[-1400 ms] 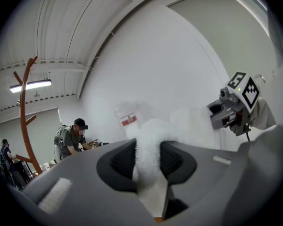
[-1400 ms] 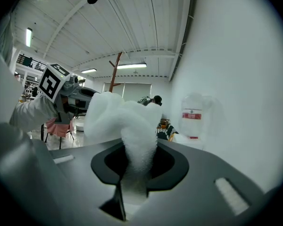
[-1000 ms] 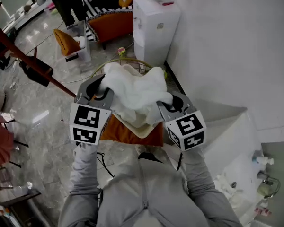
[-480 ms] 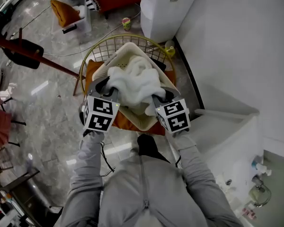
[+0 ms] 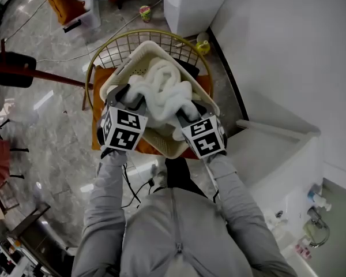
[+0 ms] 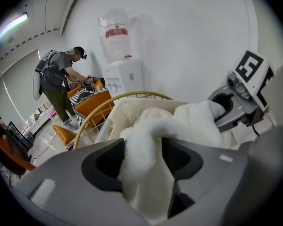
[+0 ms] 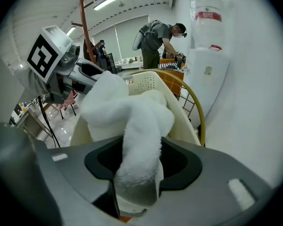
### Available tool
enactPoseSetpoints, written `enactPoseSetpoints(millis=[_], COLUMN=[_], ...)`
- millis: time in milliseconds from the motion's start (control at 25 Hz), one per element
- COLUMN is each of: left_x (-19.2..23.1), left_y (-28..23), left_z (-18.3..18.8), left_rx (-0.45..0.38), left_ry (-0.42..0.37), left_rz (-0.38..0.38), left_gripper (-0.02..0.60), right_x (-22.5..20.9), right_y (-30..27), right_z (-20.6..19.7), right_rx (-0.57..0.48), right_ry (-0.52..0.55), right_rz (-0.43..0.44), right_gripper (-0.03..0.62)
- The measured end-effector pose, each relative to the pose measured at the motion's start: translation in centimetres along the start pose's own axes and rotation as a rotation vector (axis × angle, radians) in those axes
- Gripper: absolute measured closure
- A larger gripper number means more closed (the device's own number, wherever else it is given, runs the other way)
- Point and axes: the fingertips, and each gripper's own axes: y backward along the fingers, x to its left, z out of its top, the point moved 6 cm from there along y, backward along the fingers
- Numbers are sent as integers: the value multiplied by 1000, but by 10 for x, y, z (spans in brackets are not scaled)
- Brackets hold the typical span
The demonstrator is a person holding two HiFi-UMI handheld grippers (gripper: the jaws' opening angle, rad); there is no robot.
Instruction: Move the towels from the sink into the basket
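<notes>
A: Sitting in its wire frame [image 5: 111,52], the cream basket [image 5: 139,65] held what?
B: The white towel [image 5: 161,91], heaped inside it.
A: And the grippers?
B: Left gripper [image 5: 130,98] and right gripper [image 5: 185,112] had just been opening: jaws apart, a towel fold lying loose between each pair.

towels [image 5: 161,88]: 1 white bundle, can't tell if >1
cream basket [image 5: 139,59]: 1
gold wire frame [image 5: 112,48] round it: 1
water dispenser [image 5: 187,4]: 1
sink [image 5: 277,133]: 1
bkgd person [image 6: 56,79]: 1 clear
</notes>
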Motion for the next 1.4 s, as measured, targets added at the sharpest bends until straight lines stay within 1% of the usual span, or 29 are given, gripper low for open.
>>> enactPoseSetpoints(millis=[120, 280, 440, 680, 840, 1000, 1200, 1400], left_x=[4, 13, 20, 21, 21, 17, 7, -9], left_y=[-1, 8, 21, 51, 80, 109, 143, 183], left_z=[1, 0, 2, -2, -4, -4, -12, -21], left_rx=[6, 2, -15, -50, -97, -144, -185, -252], left_ry=[-7, 1, 3, 14, 33, 31, 29, 27], left_rz=[5, 22, 46, 80, 111, 139, 159, 173], left_gripper=[284, 276, 275, 275, 275, 275, 275, 275], right_x=[-2, -6, -6, 7, 23, 38, 56, 79], right_y=[4, 15, 26, 47, 62, 80, 106, 140], right_z=[-2, 3, 9, 20, 23, 22, 20, 16], right_rx=[-5, -19, -52, -124, -160, -208, -265, -332], right_ry=[-3, 7, 1, 15, 23, 21, 28, 32], right_rz=[-18, -53, -76, -105, -107, -125, -151, -188], right_gripper=[378, 356, 355, 355, 356, 356, 356, 356])
